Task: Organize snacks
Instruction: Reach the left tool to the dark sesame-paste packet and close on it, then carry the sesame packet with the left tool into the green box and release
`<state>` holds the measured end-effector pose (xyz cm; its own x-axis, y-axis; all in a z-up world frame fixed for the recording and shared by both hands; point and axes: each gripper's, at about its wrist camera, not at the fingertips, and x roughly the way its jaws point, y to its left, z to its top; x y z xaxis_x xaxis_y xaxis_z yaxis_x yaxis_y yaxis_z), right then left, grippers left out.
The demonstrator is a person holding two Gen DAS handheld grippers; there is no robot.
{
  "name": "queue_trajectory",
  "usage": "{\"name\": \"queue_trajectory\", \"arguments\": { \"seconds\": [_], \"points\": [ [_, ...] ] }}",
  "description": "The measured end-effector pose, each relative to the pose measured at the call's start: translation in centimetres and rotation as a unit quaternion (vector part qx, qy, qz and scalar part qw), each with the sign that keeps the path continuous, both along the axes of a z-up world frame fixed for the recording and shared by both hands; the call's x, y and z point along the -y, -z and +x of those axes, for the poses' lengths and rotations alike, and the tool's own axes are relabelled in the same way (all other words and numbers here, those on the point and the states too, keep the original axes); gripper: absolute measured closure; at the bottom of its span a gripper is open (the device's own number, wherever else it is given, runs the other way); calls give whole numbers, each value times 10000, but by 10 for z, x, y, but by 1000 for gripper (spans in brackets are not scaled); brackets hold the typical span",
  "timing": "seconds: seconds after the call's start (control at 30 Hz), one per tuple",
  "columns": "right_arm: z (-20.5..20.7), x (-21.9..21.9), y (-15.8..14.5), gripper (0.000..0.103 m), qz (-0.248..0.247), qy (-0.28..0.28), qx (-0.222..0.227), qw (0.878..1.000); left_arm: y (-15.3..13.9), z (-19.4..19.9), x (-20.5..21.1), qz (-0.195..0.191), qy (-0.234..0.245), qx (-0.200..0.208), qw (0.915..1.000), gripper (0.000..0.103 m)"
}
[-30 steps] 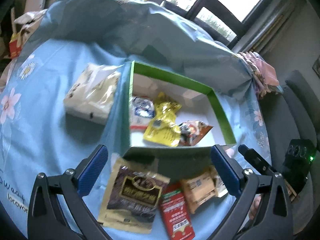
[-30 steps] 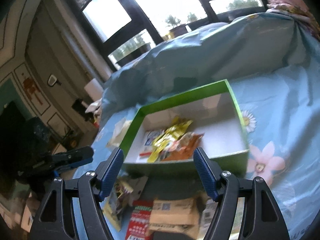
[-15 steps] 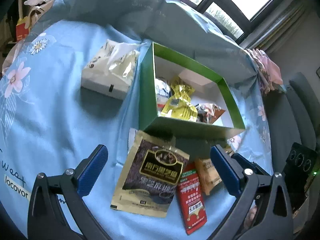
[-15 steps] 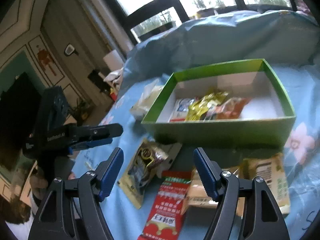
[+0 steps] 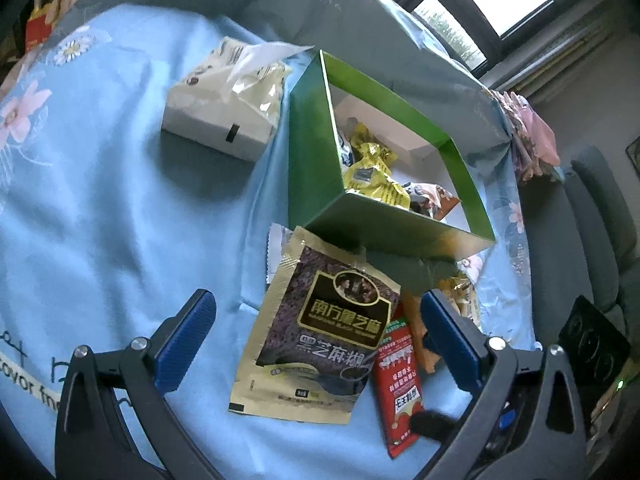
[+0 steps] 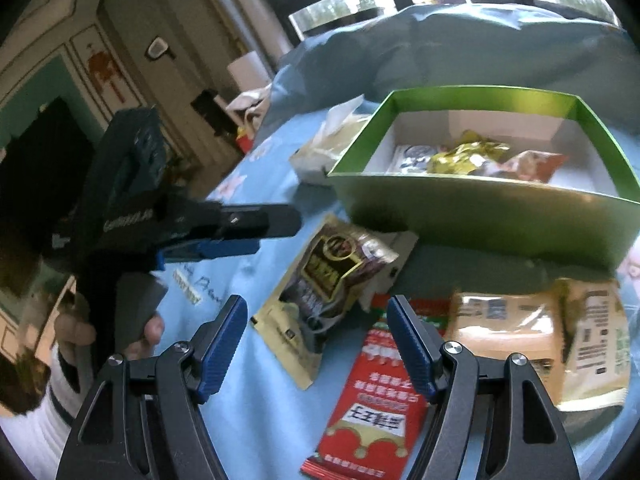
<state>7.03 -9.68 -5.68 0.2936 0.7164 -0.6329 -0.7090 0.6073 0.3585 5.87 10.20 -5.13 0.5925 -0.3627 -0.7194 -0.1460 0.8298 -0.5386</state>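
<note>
Both grippers have come lower toward the packets. The left gripper [image 5: 316,340], jaws apart, is nearest the brown sachet [image 5: 320,340], whose long axis runs near-to-far; the right gripper [image 6: 316,344] is also apart.

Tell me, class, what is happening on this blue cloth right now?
A person holds a pair of tongs in each hand, sorting snacks into a green box. A yellow packet and others already lie inside. Outside it wait a black sesame paste sachet, a red sachet and tan packets. The left tongs and right tongs both hang open, holding nothing.
</note>
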Motion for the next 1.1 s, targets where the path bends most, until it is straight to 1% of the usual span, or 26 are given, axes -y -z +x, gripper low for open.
{"name": "queue_trajectory", "arguments": {
  "seconds": [0.13, 0.3, 0.37, 0.43, 0.47, 0.5, 0.53, 0.67, 0.73, 0.77, 0.8, 0.9, 0.97, 1.03, 1.1],
  "points": [
    [-3, -12, 9, 30, -173, -109, -22, 9998, 5, 4, 2, -32, 74, -70, 9999, 1],
    [1, -18, 16, 31, -202, -136, -92, 9997, 8, 7, 9, -26, 217, -49, 9997, 1],
    [2, -20, 18, 35, -194, -173, -97, 9996, 10, 8, 10, -59, 245, -36, 9997, 1],
    [2, -24, 20, 38, -225, -208, -105, 9995, 14, 9, 10, -199, 274, -46, 9994, 2],
    [2, -26, 22, 43, -257, -252, -100, 9993, 16, 9, 10, -277, 283, -71, 9992, 3],
    [2, -28, 23, 46, -287, -282, -96, 9991, 18, 10, 10, -323, 301, -99, 9990, 6],
    [1, -31, 25, 47, -342, -294, -83, 9989, 21, 10, 11, -366, 327, -142, 9987, 8],
    [5, -35, 32, 53, -507, -241, -50, 9984, 24, 10, 16, -235, 408, -272, 9985, 12],
    [9, -31, 35, 58, -573, -188, -54, 9982, 23, 8, 16, -172, 428, -316, 9984, 19],
    [11, -30, 37, 63, -603, -167, -71, 9980, 23, 6, 15, -159, 415, -354, 9984, 19],
    [12, -29, 39, 68, -614, -153, -87, 9980, 23, 5, 14, -179, 406, -355, 9984, 25],
    [15, -27, 40, 71, -595, -159, -94, 9981, 23, 1, 10, -96, 373, -401, 9985, 38],
    [15, -26, 39, 73, -591, -173, -76, 9981, 24, -2, 7, -121, 386, -433, 9982, 44],
    [15, -27, 39, 74, -566, -191, -92, 9982, 24, -4, 6, -111, 407, -440, 9981, 54],
    [15, -24, 40, 76, -529, -224, -131, 9983, 26, -5, 8, -188, 503, -461, 9975, 66]
  ]
}}
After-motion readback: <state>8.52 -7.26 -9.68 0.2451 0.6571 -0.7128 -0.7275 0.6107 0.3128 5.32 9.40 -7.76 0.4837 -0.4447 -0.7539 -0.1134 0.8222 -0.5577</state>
